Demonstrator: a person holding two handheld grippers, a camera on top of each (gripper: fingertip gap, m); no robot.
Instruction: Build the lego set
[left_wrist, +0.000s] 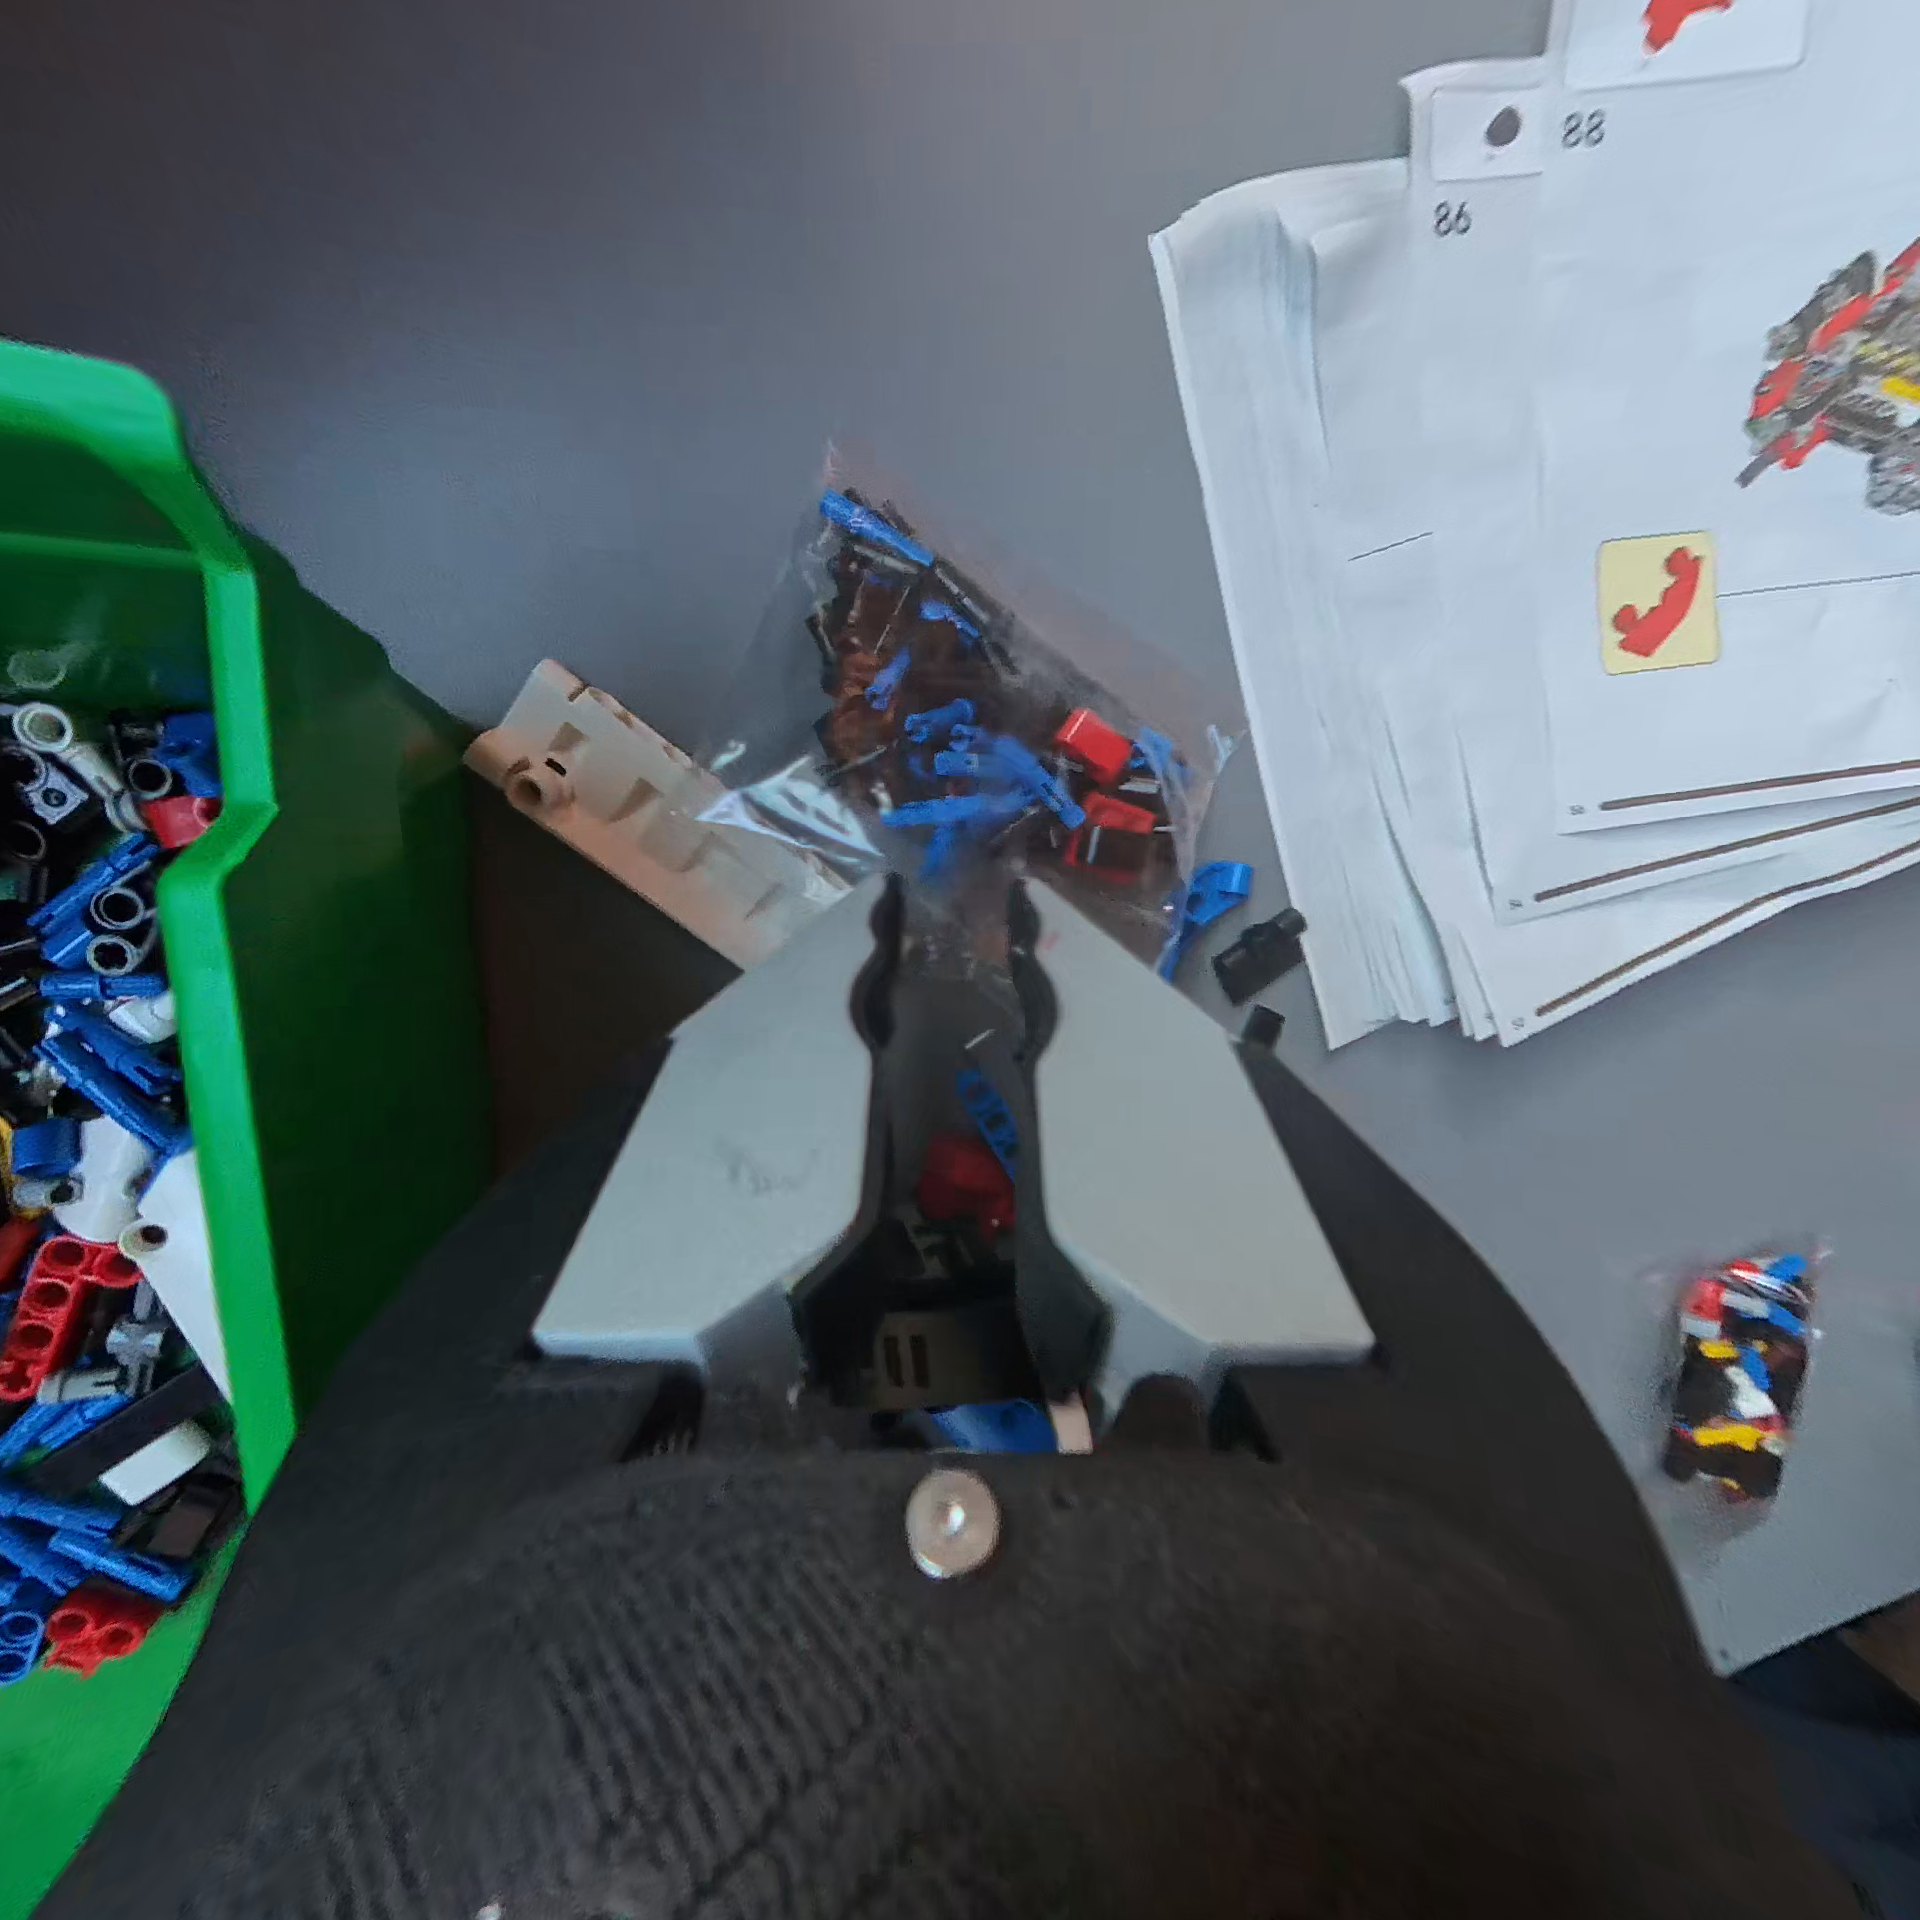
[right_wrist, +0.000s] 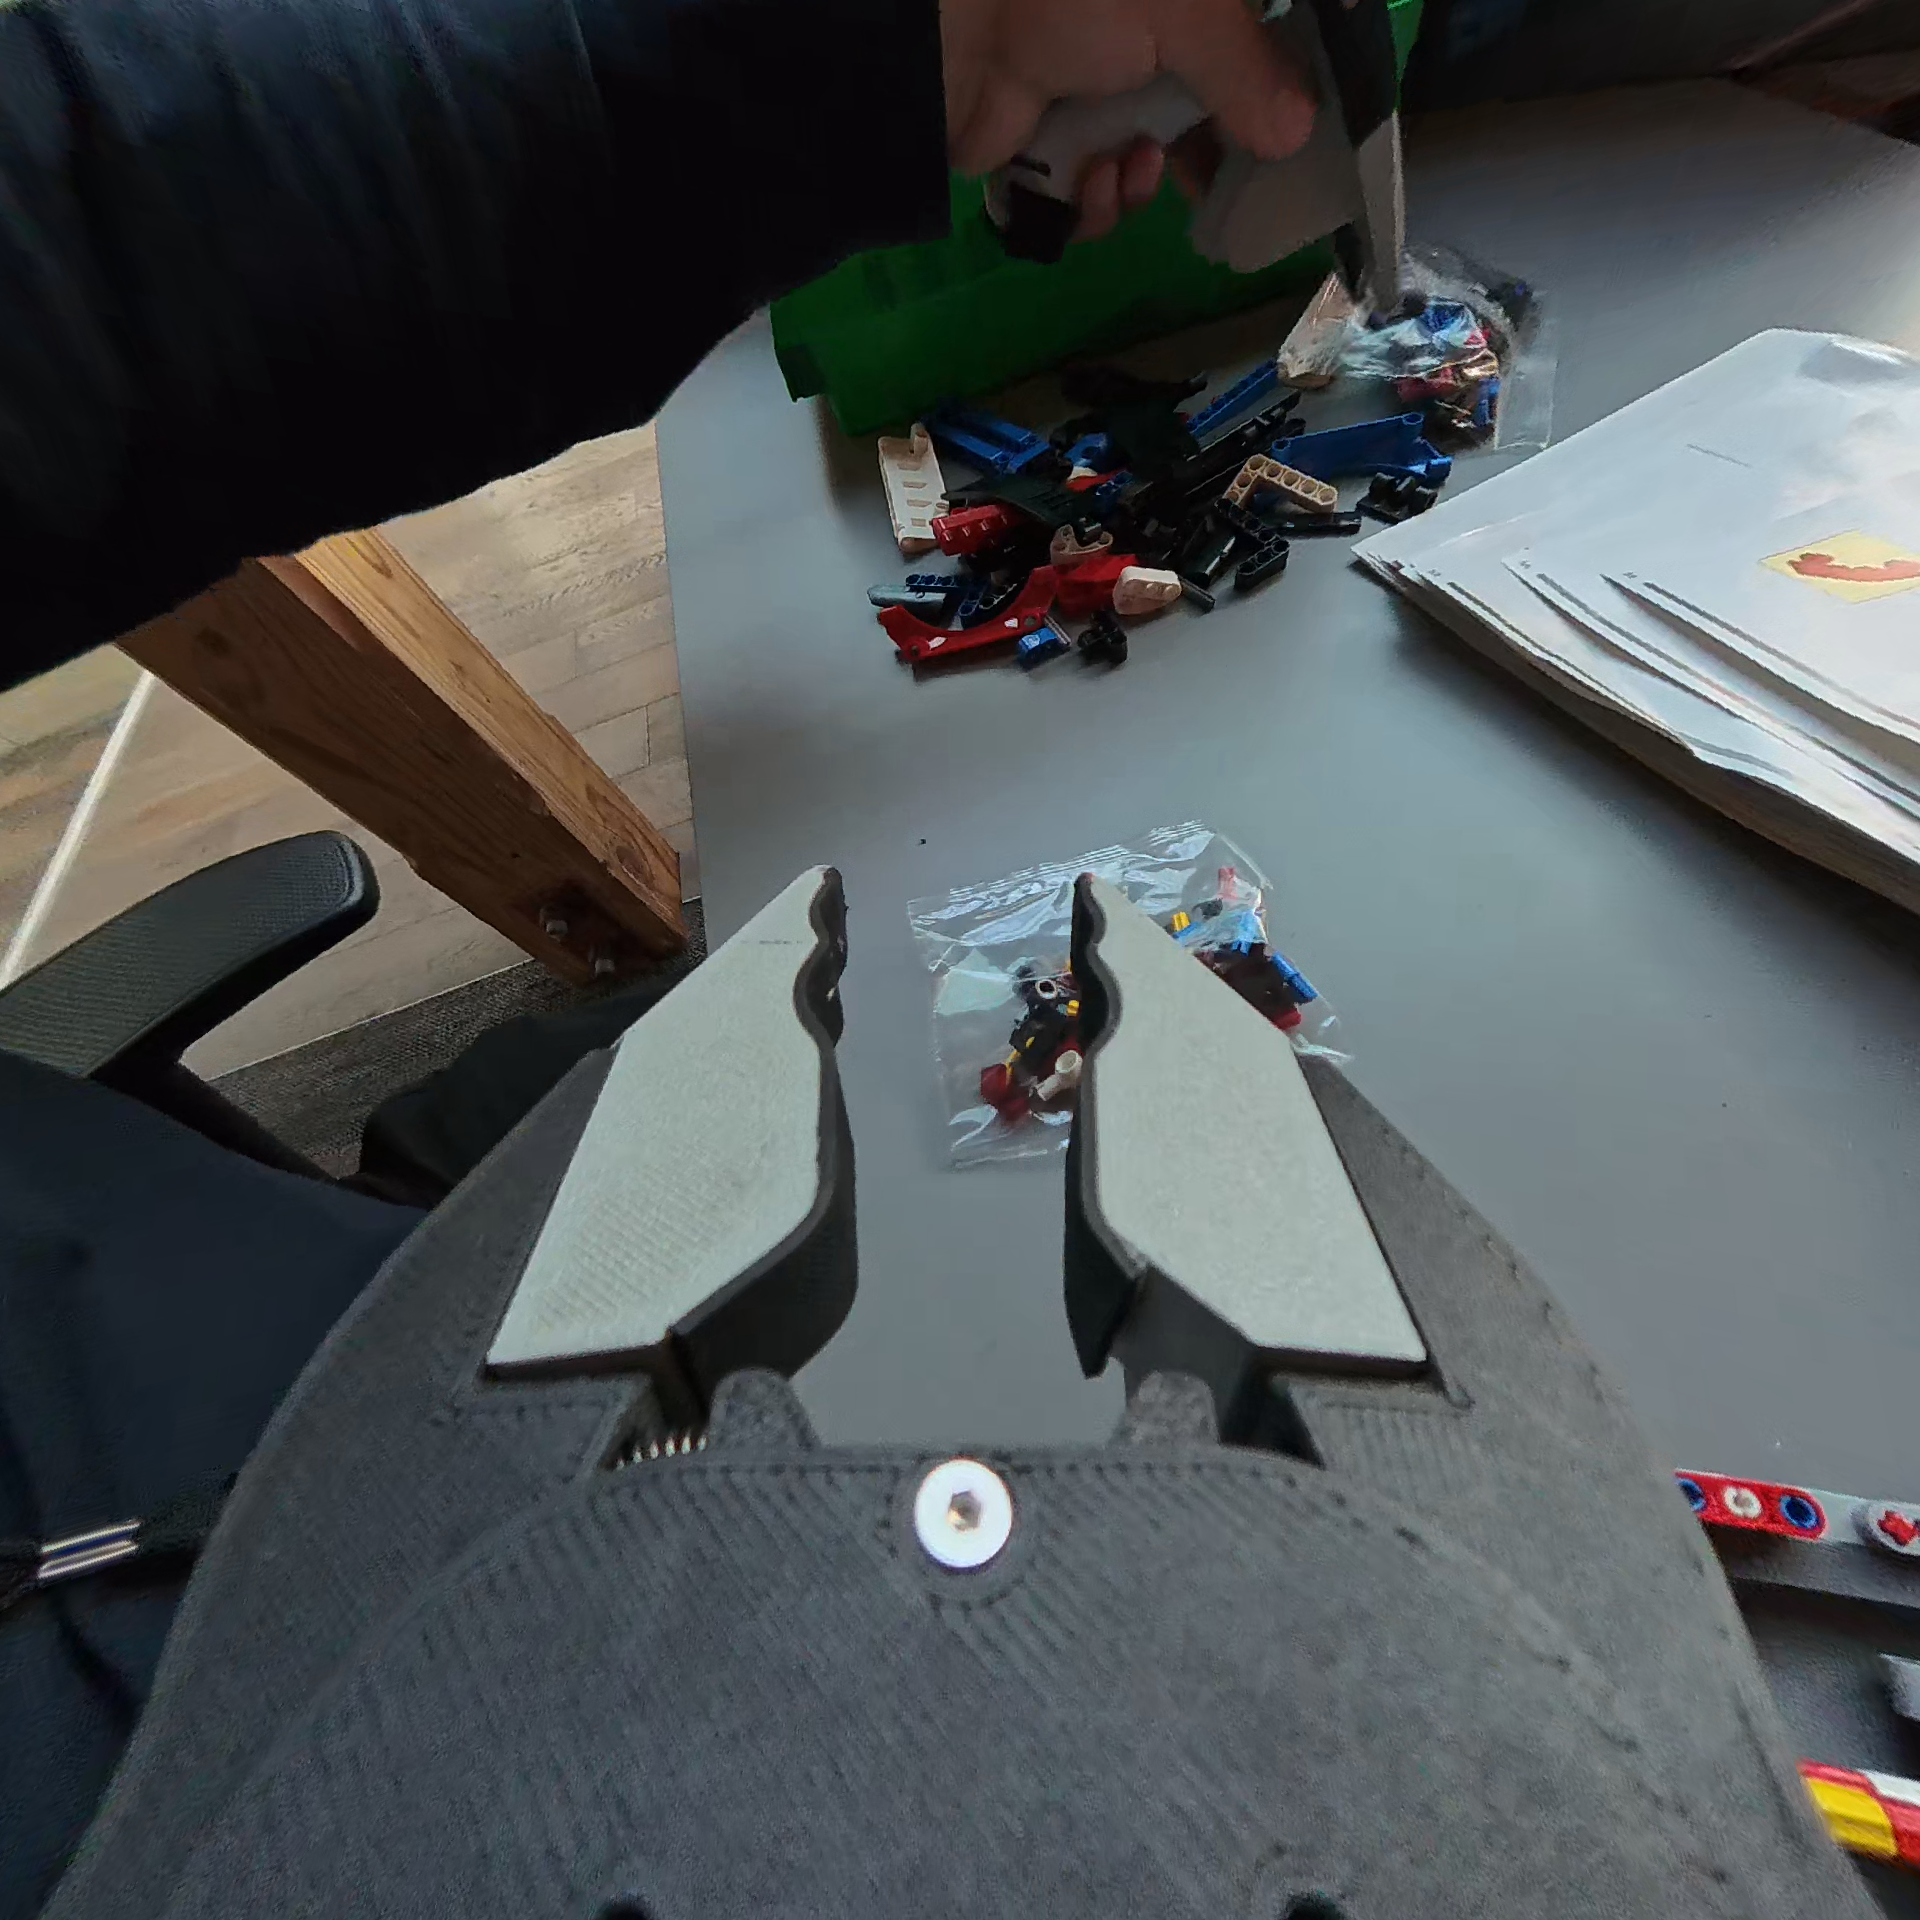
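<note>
Pinching near edge of clear plastic bag of blue, red and black toy-brick parts (left_wrist: 966, 727): left gripper (left_wrist: 954, 904), jaws nearly together, film seemingly nipped between tips, though blur leaves contact uncertain. Bag's long axis runs 11 o'clock from tips. Tan ribbed plastic piece (left_wrist: 644, 790) at 10 o'clock, green plastic bin (left_wrist: 218, 935) at 9.

Right gripper (right_wrist: 956, 883) jaws apart, unladen, above grey table (right_wrist: 1455, 935); small clear bag of mixed parts (right_wrist: 1023, 997) straight ahead at 12–1 o'clock, right finger (right_wrist: 1195, 1091) overlapping it. Right gripper nearer small bag; left nearer large.

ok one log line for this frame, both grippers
left gripper: fingers at clear bag of blue and red parts, grip unclear | right gripper: open over small parts bag, holding nothing
</note>
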